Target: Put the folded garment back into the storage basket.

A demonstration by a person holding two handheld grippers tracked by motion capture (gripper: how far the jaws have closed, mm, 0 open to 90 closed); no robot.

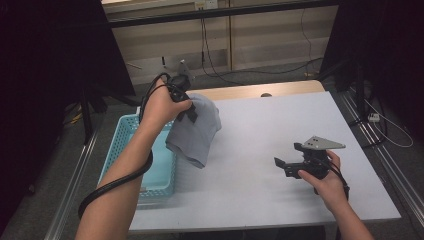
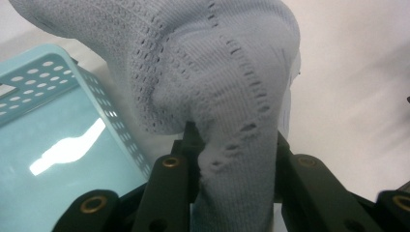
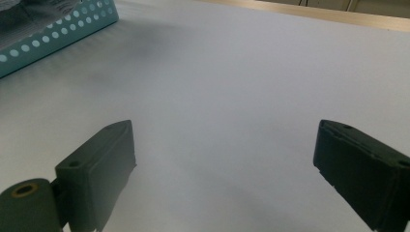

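A person's left gripper (image 1: pixel 186 111) pinches a light grey knitted cloth (image 1: pixel 196 131) and holds it up off the white tabletop (image 1: pixel 280 130). The cloth hangs down lengthwise, its lower end just right of a light blue basket (image 1: pixel 131 125) at the tabletop's left edge. The basket lies immediately left of and below the cloth. The right gripper (image 1: pixel 281 166), jaws spread and empty, rests well apart at the near right.
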